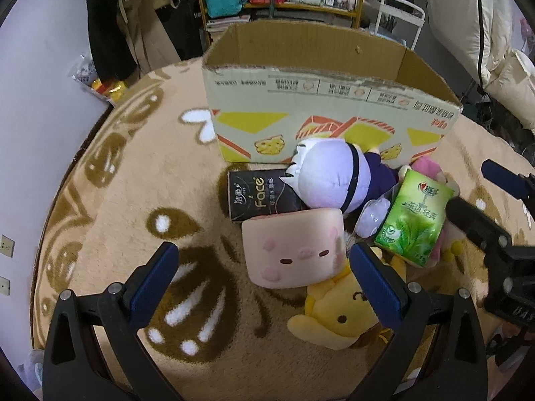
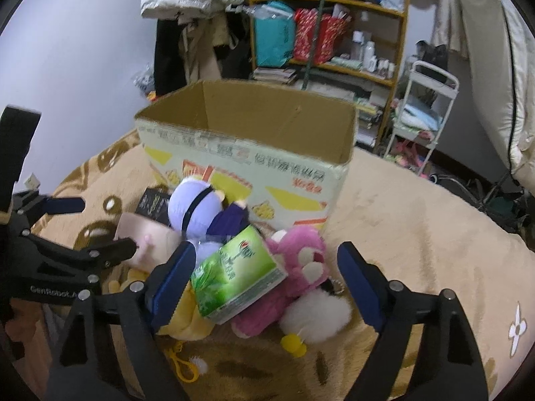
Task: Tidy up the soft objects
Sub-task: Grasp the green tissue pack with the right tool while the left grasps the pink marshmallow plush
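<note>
On the tan patterned blanket point(image 1: 140, 173), in front of an open-topped cardboard box point(image 1: 321, 120), a heap of soft things is lying: a black tissue pack point(image 1: 257, 197), a white-haired plush doll point(image 1: 331, 177) leaning over it against the box's printed wall, a pink square plush point(image 1: 294, 247), a yellow plush point(image 1: 337, 317), a green tissue pack point(image 1: 414, 217), and, clearer in the right wrist view, a pink bear plush point(image 2: 297, 267) with a white fluffy toy point(image 2: 314, 310) beside it. The left gripper point(image 1: 264, 274) is hanging over the pile with its jaws spread wide and gripping nothing; the pink square plush is sitting between its blue fingers point(image 1: 378, 274), nearer the right one, and I cannot tell whether it is touching. The right gripper point(image 2: 264, 284) is likewise standing released, its jaws wide, with the green tissue pack and the pink bear plush lying between them, unpressed. Behind the box, a wooden shelf point(image 2: 334, 33) is standing against the wall, a white cart point(image 2: 428, 113) beside it.
</note>
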